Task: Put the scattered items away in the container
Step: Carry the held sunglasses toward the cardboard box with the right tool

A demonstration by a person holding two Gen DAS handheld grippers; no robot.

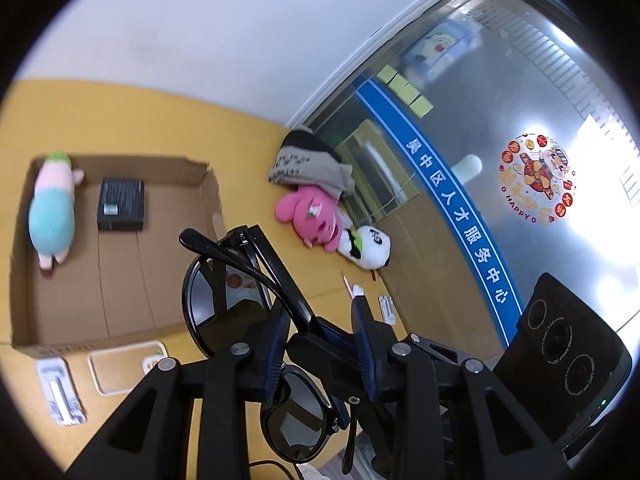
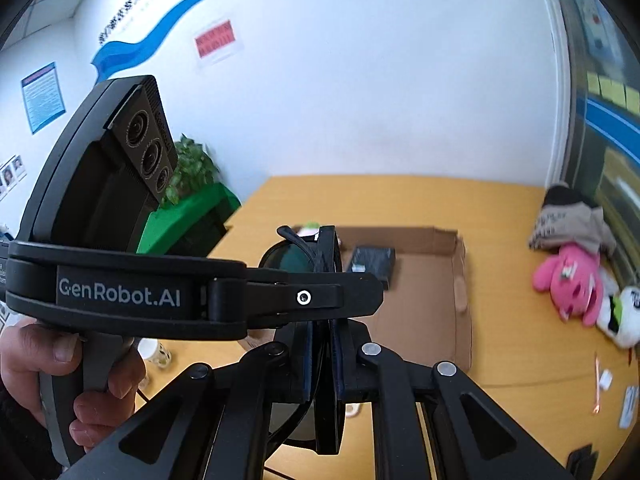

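Black sunglasses (image 1: 208,304) hang in the air over the yellow table, gripped from two sides. My left gripper (image 1: 320,312) has its blue pads shut on the frame near the bridge. My right gripper (image 2: 328,248) is shut flat on a lens (image 2: 292,260), and its fingers (image 1: 276,276) cross the left wrist view. The left gripper (image 2: 360,292) reaches in from the left in the right wrist view. Below and beyond lies an open cardboard box (image 1: 120,160) holding a pastel plush (image 1: 52,208) and a small black box (image 1: 121,204).
A pink plush (image 1: 312,216), a white panda plush (image 1: 368,248) and a knit hat (image 1: 308,164) lie against the glass wall at the right. A clear phone case (image 1: 124,364) and a white packet (image 1: 60,392) sit before the box. A hand (image 2: 48,360) grips the left handle.
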